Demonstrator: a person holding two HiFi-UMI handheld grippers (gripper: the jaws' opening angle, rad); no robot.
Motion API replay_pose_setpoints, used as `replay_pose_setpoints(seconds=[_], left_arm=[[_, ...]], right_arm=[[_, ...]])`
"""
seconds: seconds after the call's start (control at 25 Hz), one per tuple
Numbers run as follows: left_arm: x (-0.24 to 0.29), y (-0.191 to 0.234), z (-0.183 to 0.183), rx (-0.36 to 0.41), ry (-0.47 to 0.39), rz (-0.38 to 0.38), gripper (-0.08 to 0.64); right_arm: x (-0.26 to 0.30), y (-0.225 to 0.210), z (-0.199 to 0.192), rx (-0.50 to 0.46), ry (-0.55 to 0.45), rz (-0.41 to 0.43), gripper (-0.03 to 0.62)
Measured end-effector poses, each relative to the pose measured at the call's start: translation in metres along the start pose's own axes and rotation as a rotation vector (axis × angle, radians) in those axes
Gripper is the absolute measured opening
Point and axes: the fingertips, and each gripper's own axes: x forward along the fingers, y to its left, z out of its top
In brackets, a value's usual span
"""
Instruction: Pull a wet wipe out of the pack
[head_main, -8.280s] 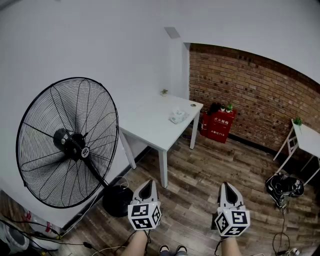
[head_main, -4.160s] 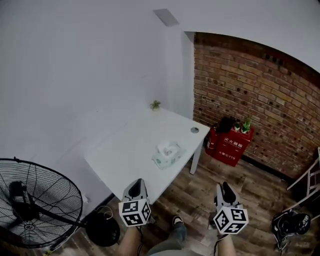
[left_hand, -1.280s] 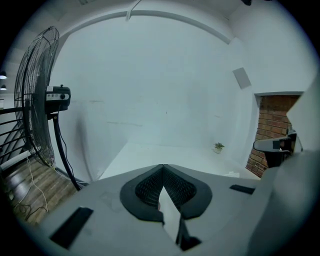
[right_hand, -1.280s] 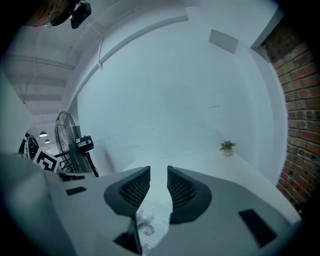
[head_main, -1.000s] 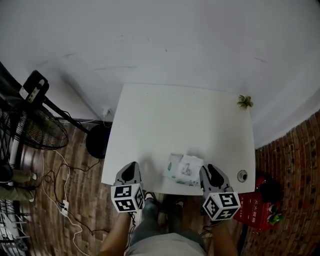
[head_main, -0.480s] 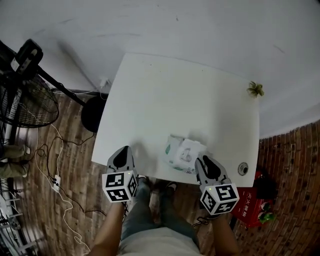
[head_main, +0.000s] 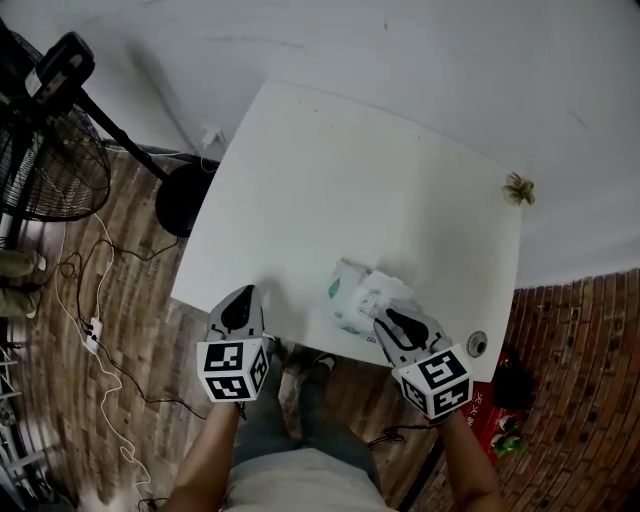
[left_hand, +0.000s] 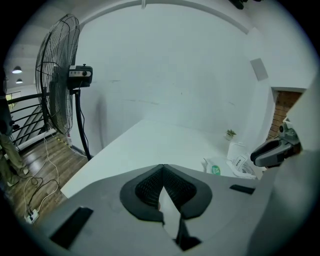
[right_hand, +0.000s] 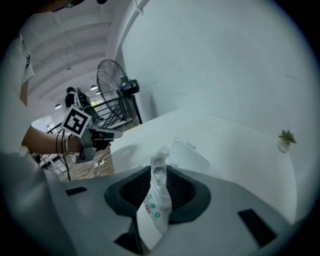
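A white wet wipe pack (head_main: 358, 292) lies near the front edge of the white table (head_main: 330, 190), its clear lid (right_hand: 191, 155) flipped up. My right gripper (head_main: 390, 320) sits at the pack's near right corner. Its jaws stand a narrow gap apart, and the pack's printed face (right_hand: 151, 210) shows through that gap with a white tuft above the tips. No grip on it is visible. My left gripper (head_main: 243, 302) hovers over the table's front left edge, shut and empty. From the left gripper view the pack (left_hand: 235, 162) lies to the right beside the right gripper (left_hand: 272, 150).
A large pedestal fan (head_main: 45, 150) stands left of the table, with cables (head_main: 90, 320) on the wooden floor. A tiny plant (head_main: 517, 187) sits at the table's far right corner, a round cable hole (head_main: 476, 345) at its near right. A red box (head_main: 497, 408) stands against the brick wall.
I have walked from across the room up to the table. Over the last second my right gripper moved forward and left to the pack, while the left one stayed at the front edge.
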Motion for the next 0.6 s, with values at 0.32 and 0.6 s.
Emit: replay_pose_setpoints(seconds=[0.32, 0.6], left_arm=[[-0.010, 0.016, -0.008, -0.033, -0.003, 0.038, 0.000], [-0.017, 0.029, -0.010, -0.055, -0.005, 0.078, 0.000]], right_arm=[[0.015, -0.001, -0.007, -0.172, 0.170, 0.100, 0.092], [0.025, -0.002, -0.012, -0.440, 0.299, 0.143, 0.092]])
